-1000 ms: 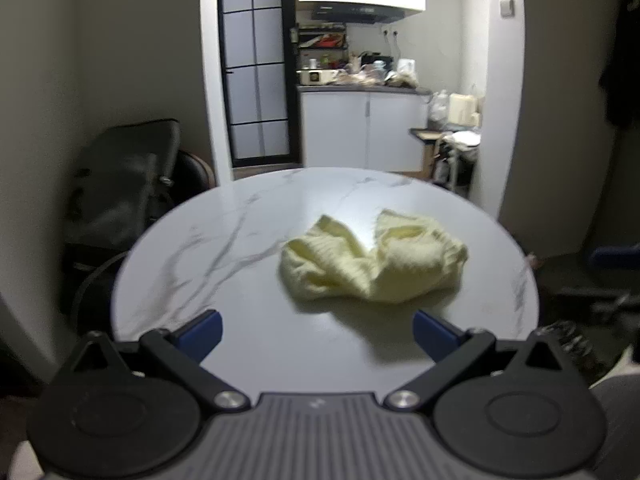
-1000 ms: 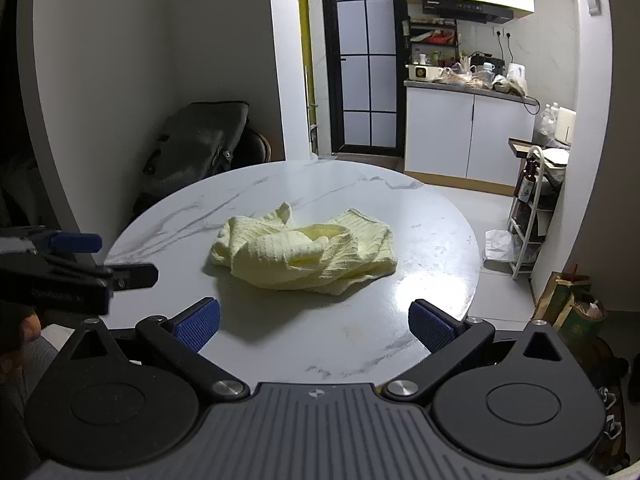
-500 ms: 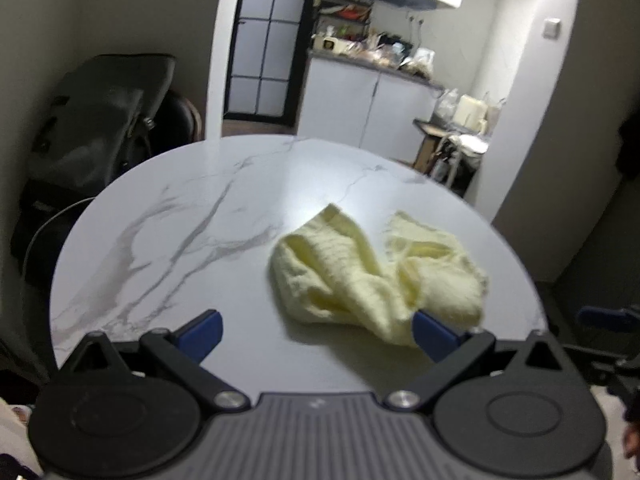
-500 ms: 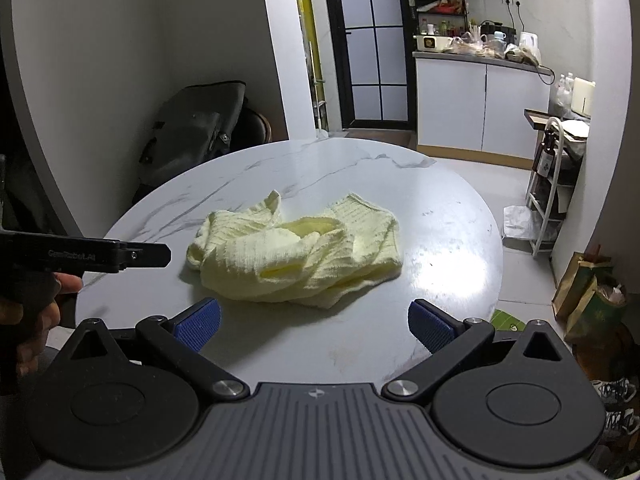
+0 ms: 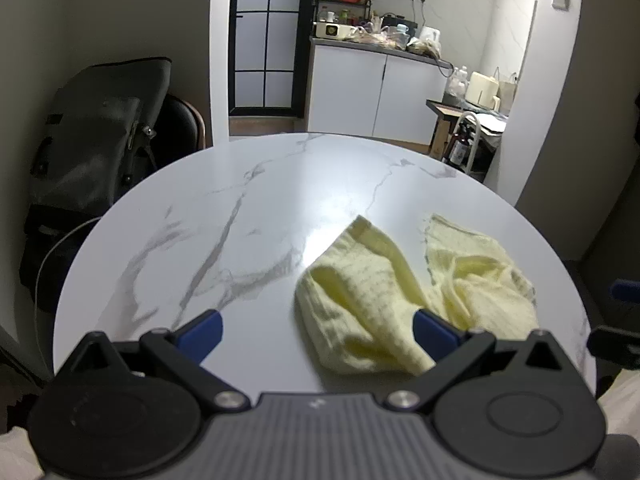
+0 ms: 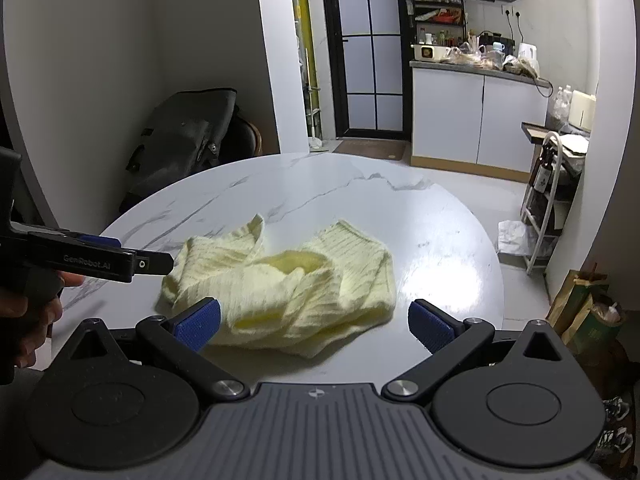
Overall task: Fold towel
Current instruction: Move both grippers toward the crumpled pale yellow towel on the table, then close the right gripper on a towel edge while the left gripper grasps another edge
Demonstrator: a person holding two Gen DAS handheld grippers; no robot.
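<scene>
Here both claws — left claw (image 5: 316, 330), right claw (image 6: 314, 320) — gape, seemingly above the towel (image 6: 280, 280).

Round marble table (image 5: 248, 216); white kitchen cabinets (image 6: 476, 120)

The right gripper (image 5: 624, 320) is cut off by the left view's edge.

A round white worktop (image 5: 248, 216) with grey marble veins is carrying a single thing, a pale yellow ribbed towel (image 5: 372, 304). The towel is lying crumpled in a loose heap on the near right part of the worktop (image 6: 432, 232), with one corner sticking up toward the far side and folds bunching over each other in the towel (image 6: 288, 288). Light is glaring off the glossy top beside the heap.
</scene>
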